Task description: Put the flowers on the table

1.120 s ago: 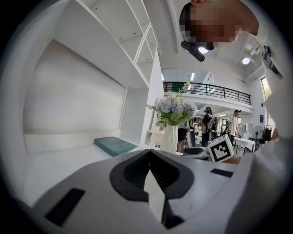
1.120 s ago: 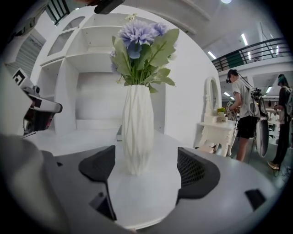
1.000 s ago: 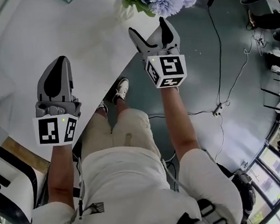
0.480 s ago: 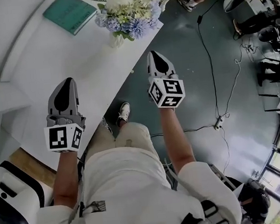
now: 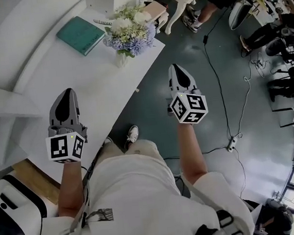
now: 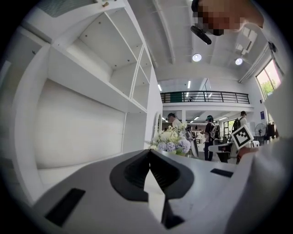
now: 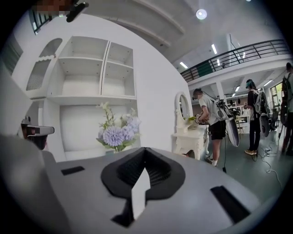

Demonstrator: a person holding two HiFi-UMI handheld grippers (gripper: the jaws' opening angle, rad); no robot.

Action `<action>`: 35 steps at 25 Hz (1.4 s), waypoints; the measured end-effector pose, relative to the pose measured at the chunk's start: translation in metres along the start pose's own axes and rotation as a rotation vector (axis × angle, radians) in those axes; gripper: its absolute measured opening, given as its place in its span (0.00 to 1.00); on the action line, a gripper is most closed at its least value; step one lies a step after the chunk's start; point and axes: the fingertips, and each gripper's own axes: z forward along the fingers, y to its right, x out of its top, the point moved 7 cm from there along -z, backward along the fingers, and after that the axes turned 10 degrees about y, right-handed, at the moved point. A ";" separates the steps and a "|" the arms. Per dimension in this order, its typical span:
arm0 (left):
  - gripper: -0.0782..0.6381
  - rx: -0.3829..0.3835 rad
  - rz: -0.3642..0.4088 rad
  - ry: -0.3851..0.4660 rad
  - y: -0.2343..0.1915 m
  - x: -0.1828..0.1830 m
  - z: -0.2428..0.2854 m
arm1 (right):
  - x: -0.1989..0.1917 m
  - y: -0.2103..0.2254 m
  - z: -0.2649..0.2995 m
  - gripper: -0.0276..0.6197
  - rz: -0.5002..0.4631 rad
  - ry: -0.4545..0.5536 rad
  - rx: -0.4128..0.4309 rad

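Observation:
The flowers [image 5: 128,32], lilac and cream blooms in a white ribbed vase, stand upright near the corner of the white table [image 5: 81,79]. My left gripper [image 5: 65,94] hovers over the table, well short of the vase, jaws shut with nothing in them. My right gripper [image 5: 176,69] is off the table's edge, above the floor, also shut and holding nothing. The flowers [image 6: 171,141] show just beyond my left gripper [image 6: 149,151] in its own view. The flowers [image 7: 116,132] rise behind my right gripper [image 7: 144,150], left of its tips.
A teal book [image 5: 81,35] lies on the table behind the vase. White shelving [image 6: 105,68] lines the wall. A white dressing table [image 7: 190,135] and several people [image 7: 208,123] stand beyond. Cables [image 5: 221,81] run across the grey floor.
My right gripper has let go of the vase, drawn back off the table edge and shut. The left gripper also pulled back. The vase stays standing on the table.

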 end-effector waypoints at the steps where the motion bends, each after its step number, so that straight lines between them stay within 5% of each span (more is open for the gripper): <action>1: 0.13 0.005 0.002 0.005 0.001 0.005 -0.001 | 0.008 0.001 -0.004 0.06 -0.004 0.015 0.003; 15: 0.13 0.047 0.033 0.103 0.001 0.077 -0.021 | 0.122 0.002 -0.070 0.06 -0.113 0.210 0.059; 35: 0.13 0.080 0.064 0.112 -0.013 0.110 -0.052 | 0.131 -0.002 -0.112 0.06 -0.119 0.189 -0.016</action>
